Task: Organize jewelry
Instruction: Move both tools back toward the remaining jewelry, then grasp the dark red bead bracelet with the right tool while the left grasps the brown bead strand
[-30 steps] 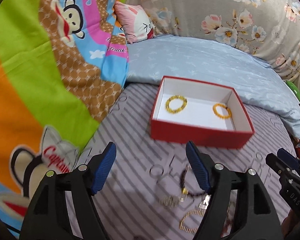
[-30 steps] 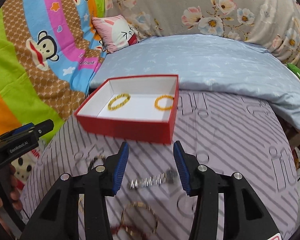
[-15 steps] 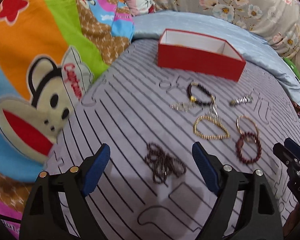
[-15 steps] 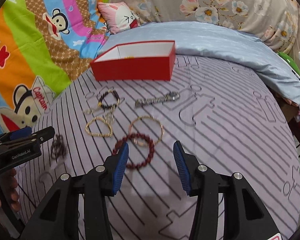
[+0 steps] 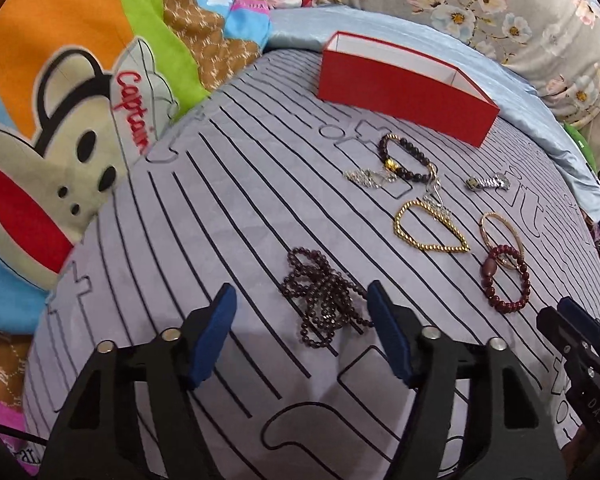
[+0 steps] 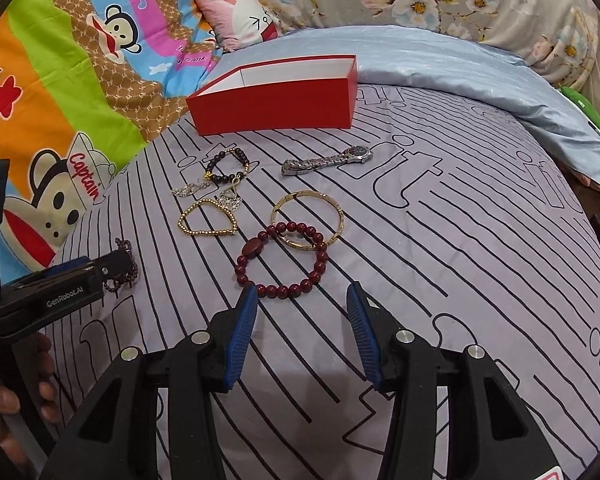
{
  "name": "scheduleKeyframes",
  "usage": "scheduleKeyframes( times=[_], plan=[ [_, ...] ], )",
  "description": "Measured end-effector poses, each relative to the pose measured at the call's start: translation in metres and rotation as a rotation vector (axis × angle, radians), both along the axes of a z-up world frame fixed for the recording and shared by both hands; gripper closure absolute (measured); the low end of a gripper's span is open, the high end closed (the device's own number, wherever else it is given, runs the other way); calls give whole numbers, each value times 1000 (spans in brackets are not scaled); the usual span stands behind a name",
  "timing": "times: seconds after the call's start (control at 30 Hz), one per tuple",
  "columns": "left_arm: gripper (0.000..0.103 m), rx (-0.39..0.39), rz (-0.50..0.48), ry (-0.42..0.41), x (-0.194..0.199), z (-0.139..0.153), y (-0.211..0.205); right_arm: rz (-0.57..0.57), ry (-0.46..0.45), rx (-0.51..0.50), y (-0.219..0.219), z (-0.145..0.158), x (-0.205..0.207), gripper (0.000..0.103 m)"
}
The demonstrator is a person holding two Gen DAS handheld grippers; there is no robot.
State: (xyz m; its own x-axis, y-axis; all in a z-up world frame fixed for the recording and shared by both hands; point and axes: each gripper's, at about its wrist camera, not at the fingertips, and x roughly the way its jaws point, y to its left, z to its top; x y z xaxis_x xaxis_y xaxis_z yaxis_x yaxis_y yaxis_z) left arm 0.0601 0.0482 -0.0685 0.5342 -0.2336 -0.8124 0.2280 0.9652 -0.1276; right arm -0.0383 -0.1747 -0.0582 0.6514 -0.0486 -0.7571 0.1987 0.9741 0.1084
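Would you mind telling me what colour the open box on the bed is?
The box is red outside and white inside, clearest in the right wrist view.

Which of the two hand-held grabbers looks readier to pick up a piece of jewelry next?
Probably the left gripper: its jaws are closing with the dark bead strand heaped between its tips. The right gripper stands open just short of the red bead bracelet.
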Motion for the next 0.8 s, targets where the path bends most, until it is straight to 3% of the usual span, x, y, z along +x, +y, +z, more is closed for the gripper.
scheduleKeyframes(
  times=[0.1,0.17,0.27,0.4,0.57,0.8],
  plan=[
    [56,13,-11,-10,-1,-1,-5,-3,3,5,-1,-2,2,57],
    [74,8,-20,-11,0,-1,-6,-4,4,11,-2,-3,4,57],
    [90,-11,-28,-3,2,0,-7,-8,4,39,-6,-4,8,57],
    [91,-17,-33,-3,4,0,-11,-26,16,76,-13,-7,16,59],
    [91,-3,-39,-12,4,1,-13,-32,36,68,-15,-10,28,76],
    [91,-1,-38,-10,7,-1,-13,-34,61,59,-17,-19,39,87]
  ],
)
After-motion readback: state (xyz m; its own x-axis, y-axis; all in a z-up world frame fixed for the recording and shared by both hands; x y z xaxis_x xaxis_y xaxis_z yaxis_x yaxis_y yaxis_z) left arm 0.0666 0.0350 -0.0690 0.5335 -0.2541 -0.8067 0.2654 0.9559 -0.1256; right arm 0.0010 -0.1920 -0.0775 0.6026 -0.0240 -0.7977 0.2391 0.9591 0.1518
